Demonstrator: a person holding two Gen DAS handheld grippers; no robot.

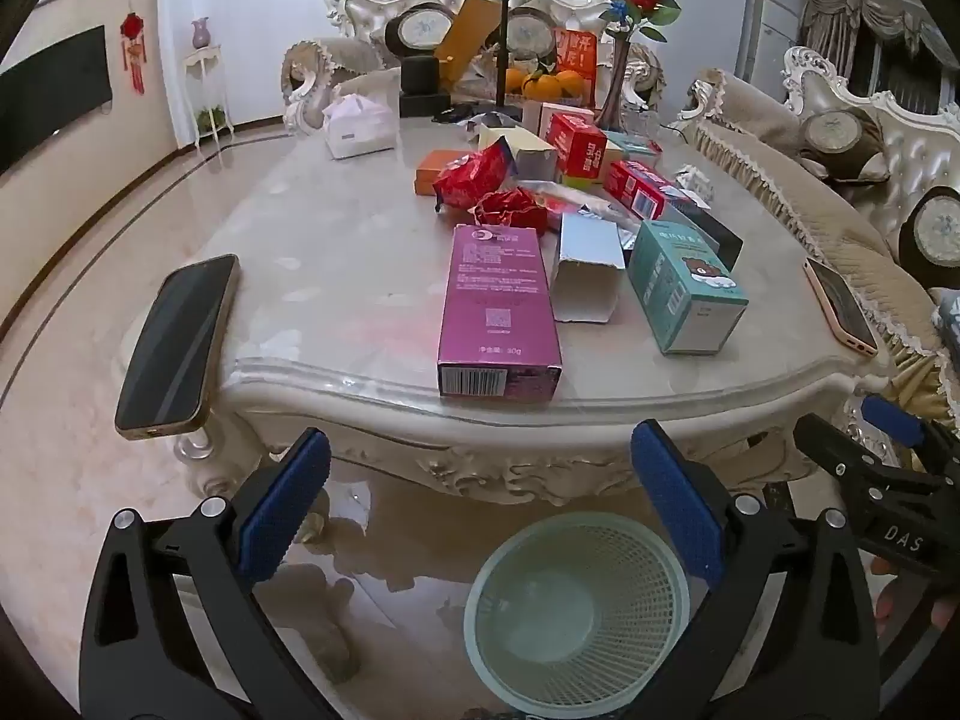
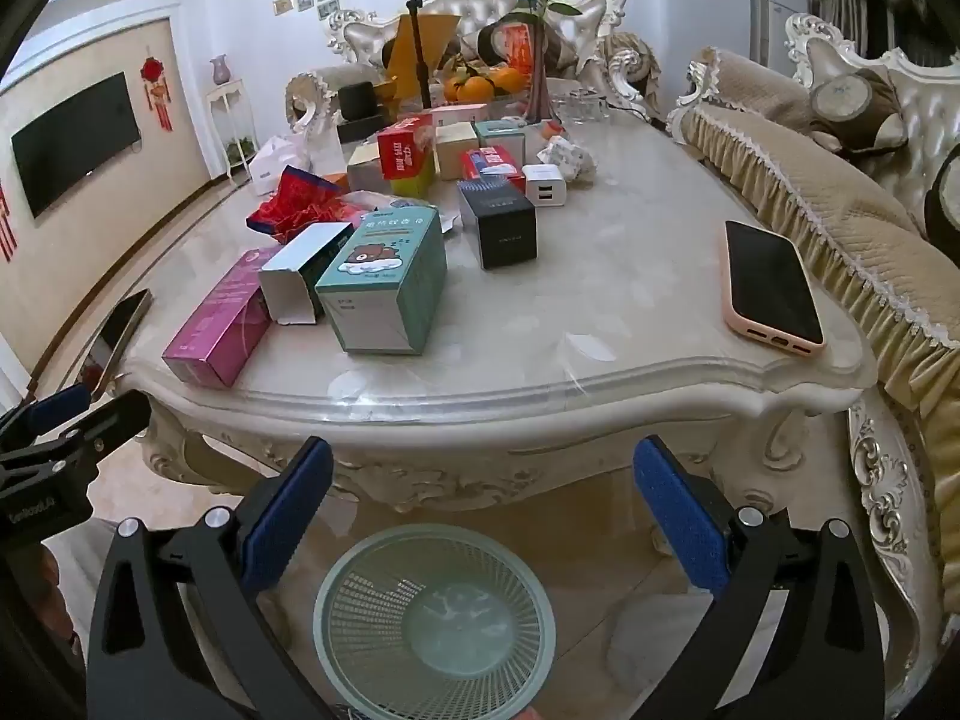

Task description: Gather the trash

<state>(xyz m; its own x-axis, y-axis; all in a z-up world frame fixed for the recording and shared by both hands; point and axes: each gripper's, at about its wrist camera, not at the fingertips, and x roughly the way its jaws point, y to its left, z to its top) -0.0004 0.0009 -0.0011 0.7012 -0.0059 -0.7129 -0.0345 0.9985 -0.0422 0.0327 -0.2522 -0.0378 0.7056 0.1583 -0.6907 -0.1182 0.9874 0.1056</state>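
Several empty cartons lie on the marble table [image 1: 336, 276]: a purple box [image 1: 498, 312] nearest the front edge, a white open carton [image 1: 585, 273], a teal bear box [image 1: 684, 294], red wrappers [image 1: 480, 177] and red boxes [image 1: 579, 144] behind. A pale green mesh basket [image 1: 576, 612] stands on the floor in front of the table, empty. My left gripper [image 1: 480, 504] hangs open above the basket, nothing between its blue pads. In the right wrist view the right gripper [image 2: 483, 507] is open too, over the same basket [image 2: 432, 618], with the purple box [image 2: 219, 324], teal box [image 2: 387, 282] and a black box [image 2: 498, 225] ahead.
A dark phone [image 1: 180, 342] overhangs the table's left corner; a pink-cased phone [image 2: 771, 291] lies at the right edge. A tissue pack [image 1: 357, 126], tripod [image 1: 501, 36], oranges [image 1: 543, 84] and a rose vase [image 1: 624, 72] stand at the back. Sofas [image 2: 840, 222] flank the right side.
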